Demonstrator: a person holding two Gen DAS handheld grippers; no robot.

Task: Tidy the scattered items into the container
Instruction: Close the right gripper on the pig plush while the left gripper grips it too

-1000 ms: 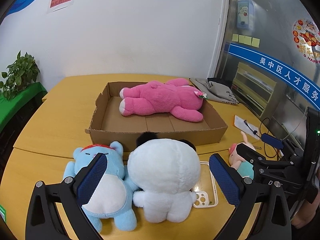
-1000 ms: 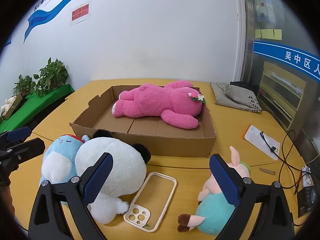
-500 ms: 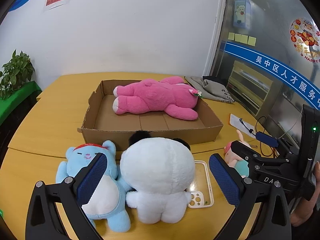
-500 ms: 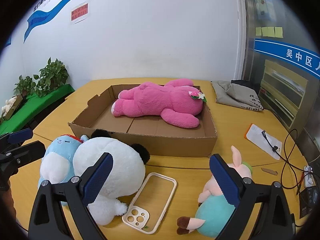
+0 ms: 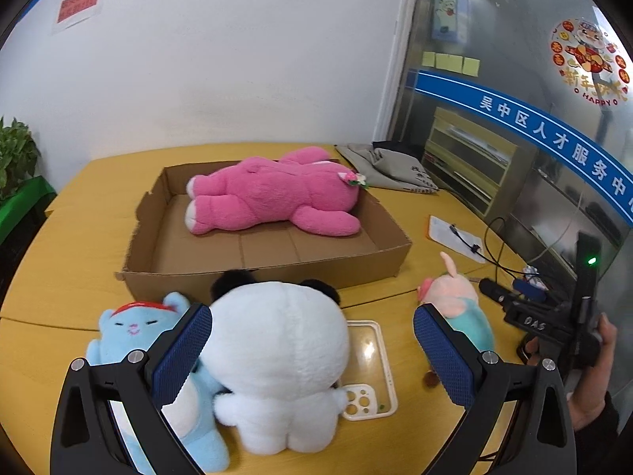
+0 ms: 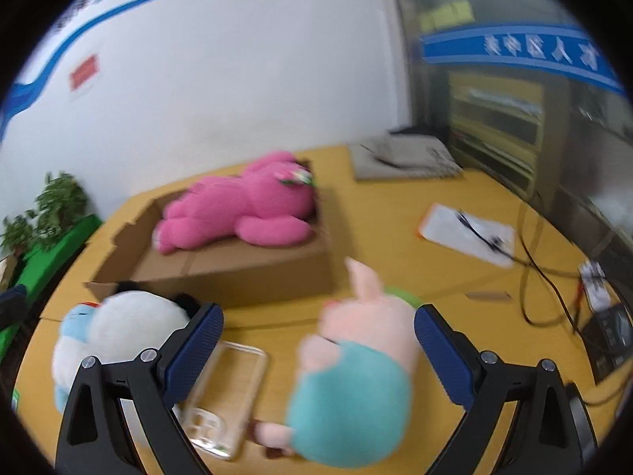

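Left hand-held gripper point(image 5: 312, 356): jaws spread wide, low over the table point(image 5: 79, 237), white panda plush point(image 5: 277, 360) between the pads, apparently not pinched. Blue plush point(image 5: 130, 336) beside the panda. Right hand-held gripper point(image 6: 318, 350): jaws wide, straddling the pig plush point(image 6: 356, 372) without visible contact; view blurred. Person's hand point(image 5: 593, 376) grips its handle. Pink bear point(image 5: 273, 194) lies in the cardboard box point(image 5: 277, 273); clear phone case point(image 5: 368, 372) on the table.

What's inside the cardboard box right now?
Only the pink plush bear lies in the cardboard box, on its side toward the back. The floor in front of it is bare cardboard. Whatever is under or behind the bear is hidden.
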